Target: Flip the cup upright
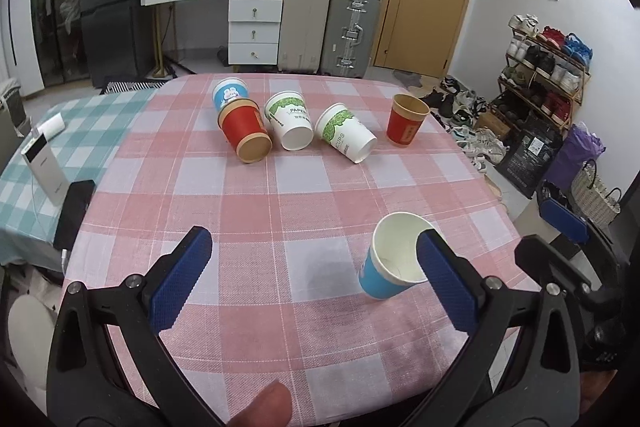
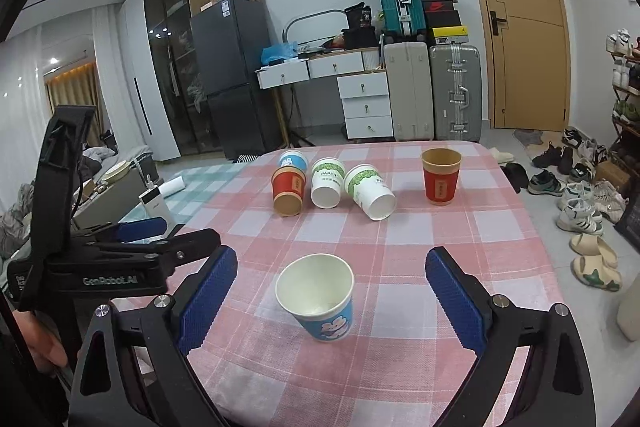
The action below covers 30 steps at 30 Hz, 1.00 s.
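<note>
We see blue cup [image 2: 317, 301] upright near table edge, both grippers, left [image 1: 314, 281] & right [image 2: 332, 297], released w/ jaws wide; risk: right fingers clip rim, toppling it again.

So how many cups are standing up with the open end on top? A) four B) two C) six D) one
B: only the near blue cup and the red cup on the far right stand mouth-up; the other red cup and both green-and-white cups lie on their sides, and the far blue cup does not show an open top.
</note>
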Motion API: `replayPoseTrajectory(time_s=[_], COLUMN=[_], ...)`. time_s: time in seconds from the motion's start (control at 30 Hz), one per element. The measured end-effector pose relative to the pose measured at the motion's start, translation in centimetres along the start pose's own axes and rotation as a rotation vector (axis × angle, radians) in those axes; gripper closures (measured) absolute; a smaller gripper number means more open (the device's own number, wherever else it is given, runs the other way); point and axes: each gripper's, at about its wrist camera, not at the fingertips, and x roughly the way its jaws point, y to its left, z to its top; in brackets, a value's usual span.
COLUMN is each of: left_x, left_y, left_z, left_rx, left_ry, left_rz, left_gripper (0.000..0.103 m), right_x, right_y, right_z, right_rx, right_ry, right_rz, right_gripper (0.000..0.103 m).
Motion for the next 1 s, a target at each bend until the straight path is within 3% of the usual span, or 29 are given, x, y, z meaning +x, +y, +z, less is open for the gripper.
replayPoseTrajectory(time_s=[1.0], left_x=[-0.4], left_y=[-1.1], left_z=[-0.9], left_rx=[0.023], left_ry=[-0.003], left_rz=[-0.018], left_gripper=[0.001], right_x=[-1.0], right_y=[-0.1], right_z=[0.4], right_rx=[0.006], right_ry=[-0.028], right_rz=[0.011], right_gripper=[0.006])
